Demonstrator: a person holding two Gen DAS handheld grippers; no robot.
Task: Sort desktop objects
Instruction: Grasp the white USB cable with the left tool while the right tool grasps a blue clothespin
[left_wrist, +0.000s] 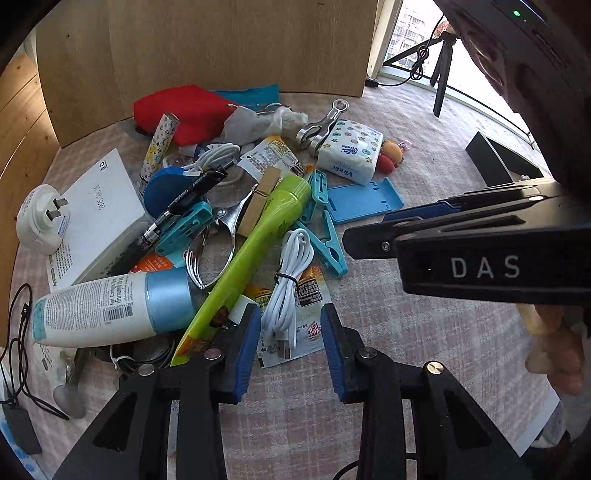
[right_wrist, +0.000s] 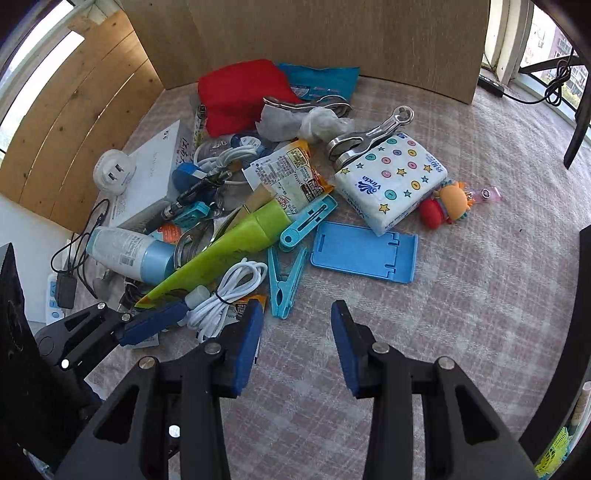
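A pile of small objects lies on a checked cloth. My left gripper (left_wrist: 291, 334) is open and empty, its fingers either side of a coiled white USB cable (left_wrist: 288, 288) and a snack sachet (left_wrist: 310, 321). In the right wrist view the left gripper's fingers (right_wrist: 155, 323) sit at that cable (right_wrist: 229, 291). My right gripper (right_wrist: 295, 332) is open and empty, hovering over bare cloth just below a blue clothes peg (right_wrist: 284, 280) and a blue phone stand (right_wrist: 365, 251). A green tube (left_wrist: 255, 240) and a white lotion bottle (left_wrist: 110, 306) lie beside the left gripper.
A Vinda tissue pack (right_wrist: 391, 181), a steel clip (right_wrist: 369, 136), a red pouch (right_wrist: 240, 92), a crab toy (right_wrist: 447, 203), a white plug (left_wrist: 40, 218), a pen (left_wrist: 181, 206) and a white box (left_wrist: 99, 206) fill the pile. Wooden boards (right_wrist: 332, 37) stand behind. Cloth (right_wrist: 480, 295) spreads right.
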